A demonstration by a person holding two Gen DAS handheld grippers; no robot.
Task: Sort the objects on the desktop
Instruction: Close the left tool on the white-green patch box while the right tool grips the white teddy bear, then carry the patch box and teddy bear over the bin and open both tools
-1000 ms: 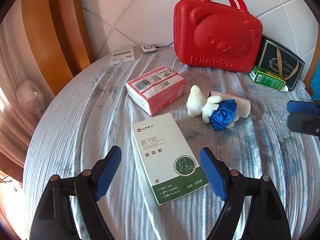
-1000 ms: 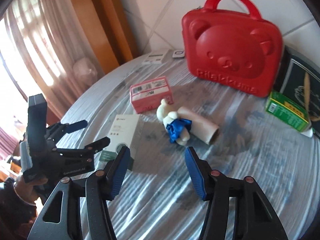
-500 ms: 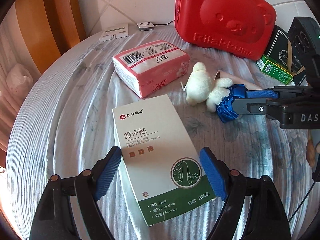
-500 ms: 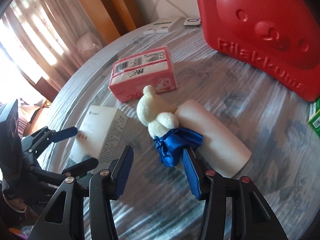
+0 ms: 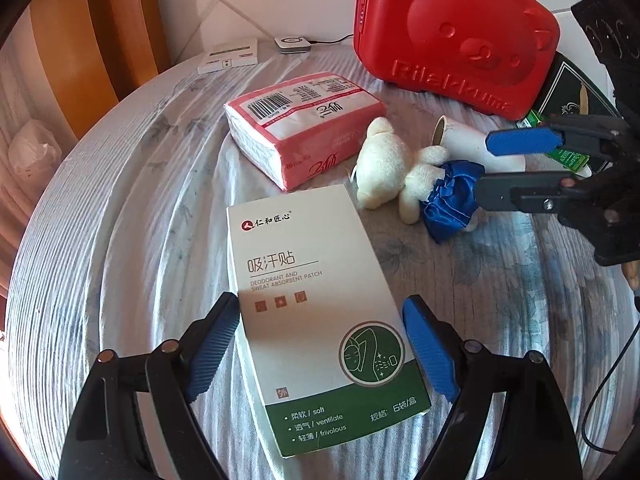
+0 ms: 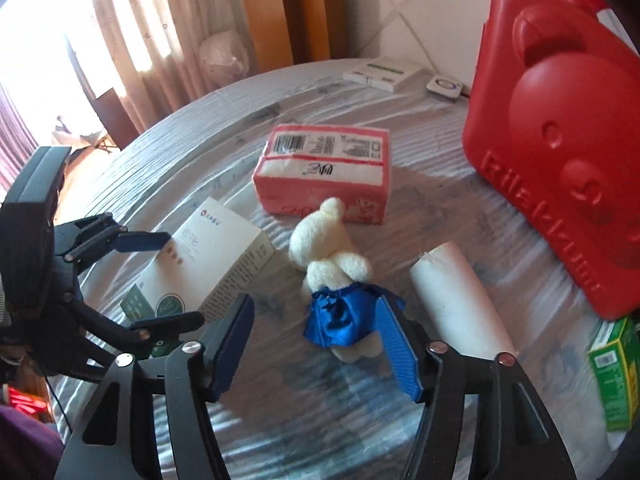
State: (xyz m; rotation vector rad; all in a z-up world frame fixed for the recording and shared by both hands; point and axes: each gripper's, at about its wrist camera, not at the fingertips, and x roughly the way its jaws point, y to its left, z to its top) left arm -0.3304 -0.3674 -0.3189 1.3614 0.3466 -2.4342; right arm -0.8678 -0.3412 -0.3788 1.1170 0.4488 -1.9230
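Observation:
A white and green sweat-patch box (image 5: pixel 316 312) lies on the clothed round table. My left gripper (image 5: pixel 320 344) is open with its blue pads either side of the box; it shows in the right wrist view (image 6: pixel 160 276) straddling the box (image 6: pixel 208 268). A cream plush bear in a blue skirt (image 6: pixel 332 280) lies on the cloth. My right gripper (image 6: pixel 316 348) is open around the skirt end; it also shows in the left wrist view (image 5: pixel 500 168) at the bear (image 5: pixel 404 172). A white cardboard tube (image 6: pixel 456 300) lies just right of the bear.
A pink tissue pack (image 5: pixel 304 124) lies behind the box and bear. A red bear-shaped case (image 5: pixel 456 36) stands at the back right. A green carton (image 6: pixel 616 372) and a dark box (image 5: pixel 572 88) sit at the right. A white device (image 5: pixel 292 44) and a flat white box (image 5: pixel 228 56) lie at the far edge.
Both grippers have moved forward and down. The left now straddles the sweat-patch box; the right has closed in on the bear's blue skirt. Both stay open.

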